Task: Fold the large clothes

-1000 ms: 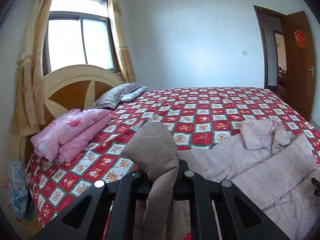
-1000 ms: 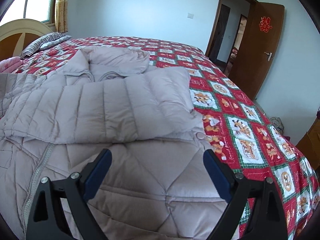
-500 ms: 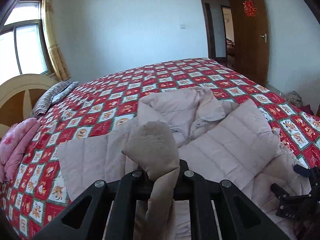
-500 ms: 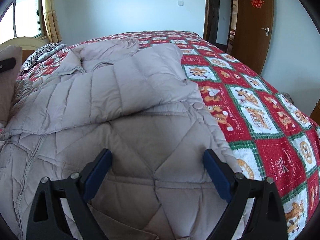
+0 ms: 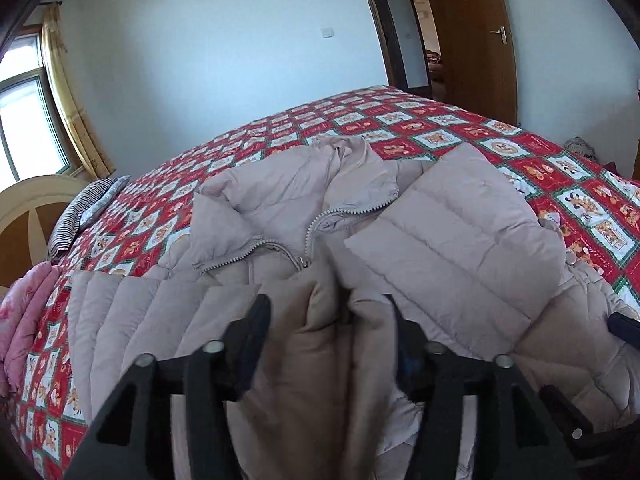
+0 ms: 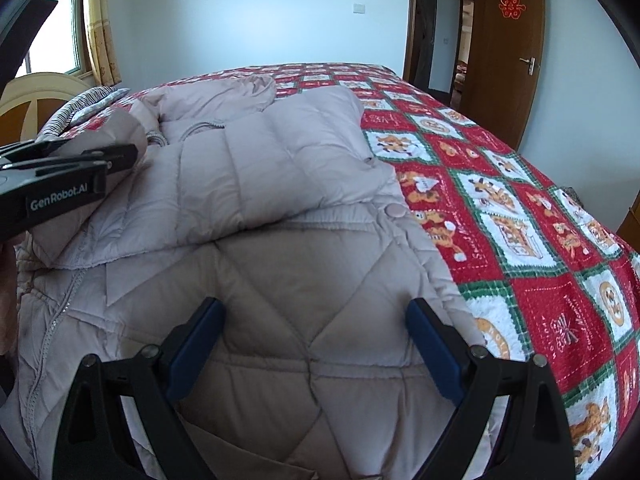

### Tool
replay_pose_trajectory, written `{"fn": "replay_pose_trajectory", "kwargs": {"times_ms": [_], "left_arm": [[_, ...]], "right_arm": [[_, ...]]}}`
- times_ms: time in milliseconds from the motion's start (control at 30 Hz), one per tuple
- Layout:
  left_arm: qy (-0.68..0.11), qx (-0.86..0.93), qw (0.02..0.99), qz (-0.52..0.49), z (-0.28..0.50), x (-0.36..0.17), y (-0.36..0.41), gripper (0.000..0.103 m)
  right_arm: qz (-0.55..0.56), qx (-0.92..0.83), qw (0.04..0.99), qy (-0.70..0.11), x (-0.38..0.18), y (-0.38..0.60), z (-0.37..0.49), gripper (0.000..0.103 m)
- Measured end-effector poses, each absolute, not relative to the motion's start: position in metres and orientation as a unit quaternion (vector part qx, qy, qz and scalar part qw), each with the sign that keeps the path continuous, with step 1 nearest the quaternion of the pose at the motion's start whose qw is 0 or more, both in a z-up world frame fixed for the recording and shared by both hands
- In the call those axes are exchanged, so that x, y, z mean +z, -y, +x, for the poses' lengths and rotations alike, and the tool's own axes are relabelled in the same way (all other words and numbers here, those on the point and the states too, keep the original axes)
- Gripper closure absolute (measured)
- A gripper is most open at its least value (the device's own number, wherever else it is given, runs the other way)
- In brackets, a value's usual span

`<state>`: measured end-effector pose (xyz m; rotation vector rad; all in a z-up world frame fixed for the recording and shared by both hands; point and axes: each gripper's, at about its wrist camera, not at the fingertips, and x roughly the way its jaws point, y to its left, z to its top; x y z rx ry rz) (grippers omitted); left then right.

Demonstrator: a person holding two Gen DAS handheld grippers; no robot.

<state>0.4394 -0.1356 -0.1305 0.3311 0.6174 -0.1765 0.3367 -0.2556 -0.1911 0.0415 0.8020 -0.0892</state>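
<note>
A pale pink quilted down jacket (image 5: 440, 240) lies front-up on the bed, zip partly undone, with its right sleeve folded across the chest (image 6: 280, 160). My left gripper (image 5: 328, 320) hovers over the jacket's middle. Its jaws are opening, and the left sleeve's cuff (image 5: 320, 360) lies loosely between them, draped over the body. From the right wrist view, the left gripper (image 6: 120, 160) sits at the left with the sleeve (image 6: 120, 128) bulging past it. My right gripper (image 6: 316, 344) stands open above the diamond-quilted lower part, holding nothing.
The bed wears a red, white and green patchwork cover (image 6: 520, 240). Folded pink bedding (image 5: 24, 320), a striped pillow (image 5: 88, 208) and a wooden headboard (image 5: 24, 208) lie at the left. A brown door (image 6: 508, 60) stands open at the back right.
My left gripper swung the sleeve from the bed's left side over onto the jacket's middle, came down, and its jaws spread apart. The right gripper has hardly moved.
</note>
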Motion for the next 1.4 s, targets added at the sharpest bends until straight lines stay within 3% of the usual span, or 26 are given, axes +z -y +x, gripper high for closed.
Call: {"fn": "replay_pose_trajectory", "kwargs": {"times_ms": [67, 300, 600, 767, 933, 967, 1033, 1067, 1100, 1167, 1400], "left_arm": [[-0.274, -0.073, 0.946, 0.156, 0.434, -0.120, 0.128, 0.009], [-0.254, -0.060, 0.954, 0.146, 0.416, -0.109, 0.083, 0.009], [-0.307, -0.012, 0.947, 0.097, 0.401, -0.143, -0.012, 0.009], [-0.293, -0.028, 0.952, 0.083, 0.400, -0.140, -0.008, 0.009], [-0.306, 0.012, 0.949, 0.074, 0.404, -0.149, -0.023, 0.009], [-0.307, 0.024, 0.949, 0.064, 0.404, -0.151, -0.030, 0.009], [-0.316, 0.034, 0.948, 0.036, 0.405, -0.154, -0.045, 0.009], [-0.321, 0.033, 0.946, 0.021, 0.406, -0.158, -0.052, 0.009], [-0.327, 0.030, 0.945, 0.008, 0.407, -0.161, -0.057, 0.009], [-0.335, 0.025, 0.942, -0.015, 0.409, -0.166, -0.066, 0.009], [-0.346, 0.031, 0.937, -0.029, 0.411, -0.170, -0.070, 0.009]], "right_arm": [[0.019, -0.044, 0.919, -0.391, -0.192, 0.255, 0.337, 0.008], [0.029, -0.037, 0.919, -0.392, -0.192, 0.258, 0.337, 0.008], [0.040, -0.019, 0.913, -0.406, -0.175, 0.254, 0.343, 0.007], [0.081, 0.039, 0.925, -0.368, -0.129, 0.223, 0.346, 0.007], [0.086, 0.072, 0.909, -0.401, -0.134, 0.188, 0.383, 0.010], [0.086, 0.062, 0.906, -0.411, -0.142, 0.184, 0.391, 0.013], [0.109, 0.073, 0.888, -0.442, -0.162, 0.183, 0.405, 0.037], [0.121, 0.093, 0.876, -0.457, -0.172, 0.181, 0.411, 0.065], [0.126, 0.110, 0.874, -0.456, -0.174, 0.178, 0.410, 0.079], [0.113, 0.120, 0.883, -0.439, -0.167, 0.173, 0.403, 0.092], [0.086, 0.044, 0.909, -0.406, -0.140, 0.215, 0.405, 0.096]]}}
